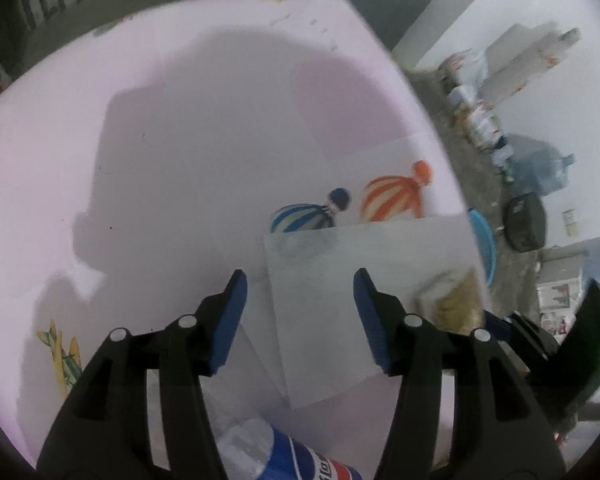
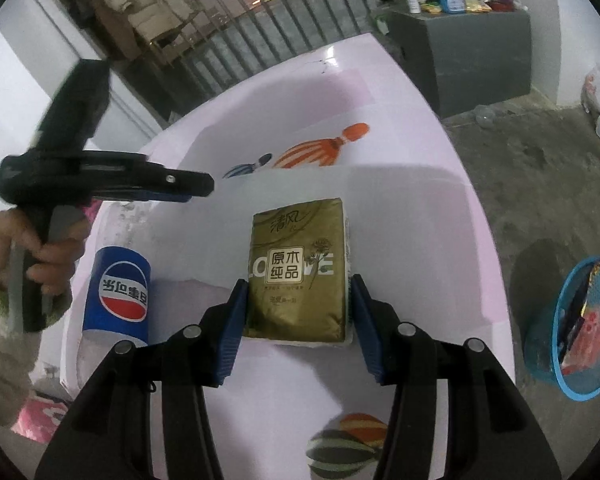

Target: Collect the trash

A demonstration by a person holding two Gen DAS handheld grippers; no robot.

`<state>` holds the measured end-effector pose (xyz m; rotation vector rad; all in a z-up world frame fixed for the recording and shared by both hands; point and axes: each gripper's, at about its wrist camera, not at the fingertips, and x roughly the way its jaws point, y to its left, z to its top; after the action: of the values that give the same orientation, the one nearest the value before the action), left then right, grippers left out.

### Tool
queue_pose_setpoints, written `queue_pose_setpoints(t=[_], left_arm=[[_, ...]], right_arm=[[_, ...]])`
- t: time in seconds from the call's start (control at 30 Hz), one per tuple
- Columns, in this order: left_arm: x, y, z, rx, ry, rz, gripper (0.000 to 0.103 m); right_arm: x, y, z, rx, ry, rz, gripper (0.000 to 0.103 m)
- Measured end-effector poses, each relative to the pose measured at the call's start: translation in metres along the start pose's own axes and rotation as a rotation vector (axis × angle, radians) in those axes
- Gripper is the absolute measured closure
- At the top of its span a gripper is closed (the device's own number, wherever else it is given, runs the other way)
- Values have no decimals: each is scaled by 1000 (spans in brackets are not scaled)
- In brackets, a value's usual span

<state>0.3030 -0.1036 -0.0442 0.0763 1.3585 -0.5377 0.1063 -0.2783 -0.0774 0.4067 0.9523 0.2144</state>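
The right gripper point(image 2: 298, 320) has its blue pads pressed on both sides of the gold tissue pack point(image 2: 298, 268), which rests on a white sheet point(image 2: 400, 216) atop the pink table point(image 2: 440, 144); the soft pack could slip out crooked if only its near end is pinched. The left gripper point(image 1: 300, 320) hangs open and empty over that sheet, the Pepsi bottle point(image 2: 118, 292) at nine o'clock risking a knock. The blue mesh basket point(image 2: 572, 320) sits on the floor at three o'clock, beyond the table's edge, with clear floor around.
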Motion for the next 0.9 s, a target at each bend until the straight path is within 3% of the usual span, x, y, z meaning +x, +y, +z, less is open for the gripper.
queue_pose_setpoints(t=[0.27,0.37,0.5,0.57,0.67,0.9], left_arm=[[19,-28,7,144,71,138,43],[20,-42,4,193,88,132,44],[20,-61,-3,265,73,134,63],[20,-70,-5,296,66,141,87],[18,-76,-6,300,68,125,101],[-25,-97,-17,348,-60,75,102]], right_arm=[[-4,-3,-5,34,-38,38,54],[-1,-6,-1,58,-46,67,54],[1,-10,2,85,-57,89,54],[1,-12,1,99,-60,97,54],[-2,-16,-1,123,-64,103,54],[-21,-27,-6,180,-89,133,55]])
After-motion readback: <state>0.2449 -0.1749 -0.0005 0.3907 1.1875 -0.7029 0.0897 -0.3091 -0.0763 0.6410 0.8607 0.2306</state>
